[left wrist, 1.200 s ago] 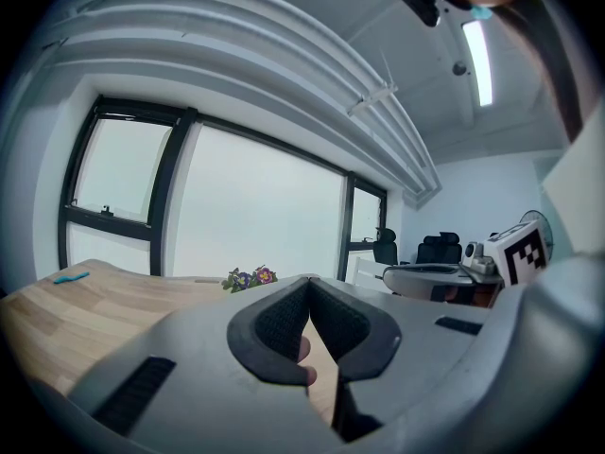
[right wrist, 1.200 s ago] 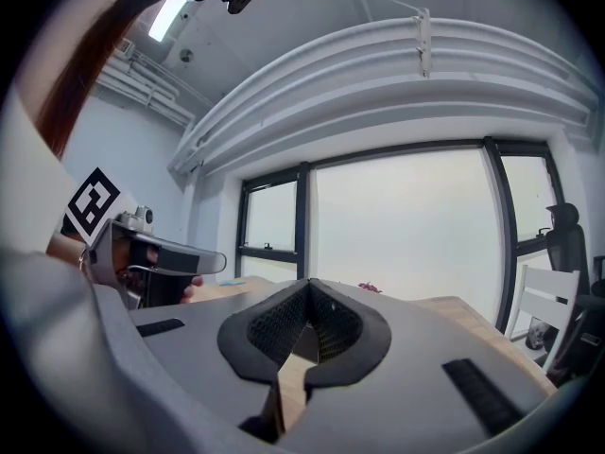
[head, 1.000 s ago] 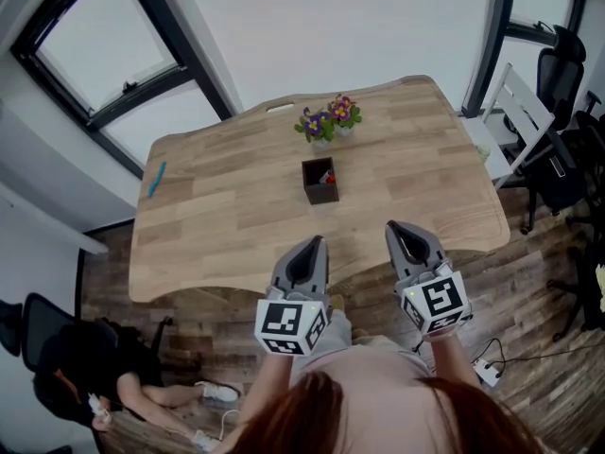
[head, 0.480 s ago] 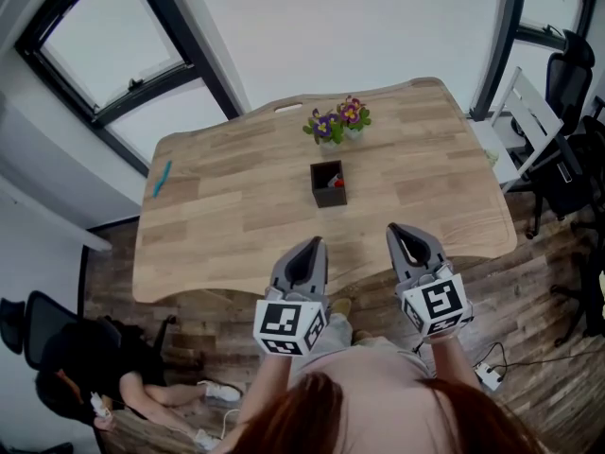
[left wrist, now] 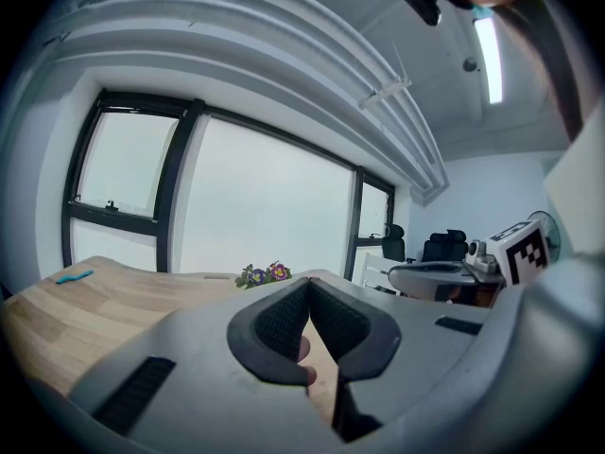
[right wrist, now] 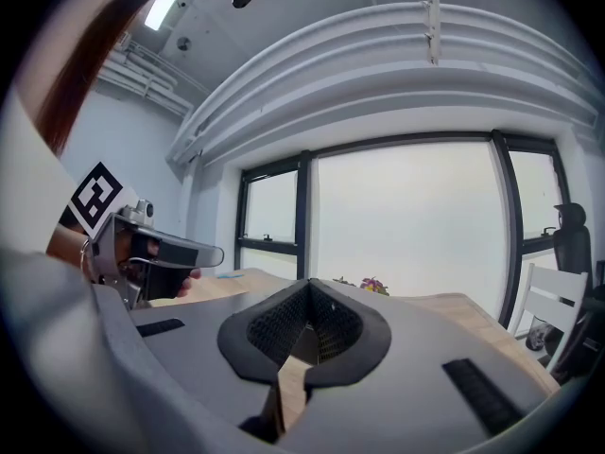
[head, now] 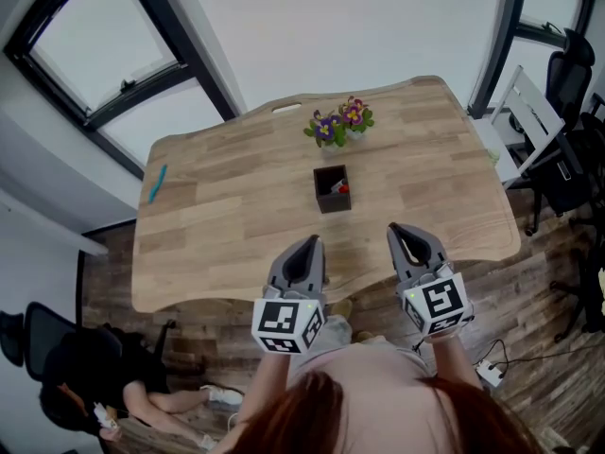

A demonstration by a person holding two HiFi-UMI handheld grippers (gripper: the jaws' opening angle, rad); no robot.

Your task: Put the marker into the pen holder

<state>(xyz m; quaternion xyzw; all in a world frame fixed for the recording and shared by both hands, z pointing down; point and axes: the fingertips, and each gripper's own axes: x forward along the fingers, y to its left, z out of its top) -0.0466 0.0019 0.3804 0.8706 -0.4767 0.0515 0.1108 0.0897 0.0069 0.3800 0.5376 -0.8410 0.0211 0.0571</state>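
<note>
A blue marker lies near the left edge of the wooden table; it shows too in the left gripper view. The dark square pen holder stands mid-table with something red inside. Both grippers hover side by side over the near table edge, well short of the holder. My left gripper is shut and empty, its pads meeting at the tip. The right gripper is shut and empty as well, pads touching. In both gripper views the jaws hide the holder.
A small pot of purple and pink flowers stands behind the holder. Windows run along the far left. A white chair and black office chairs stand to the right of the table. A person sits on the floor at lower left.
The head camera has shifted a little, so the holder and flowers sit slightly further right and lower in view. Both grippers stay shut in the same place.
</note>
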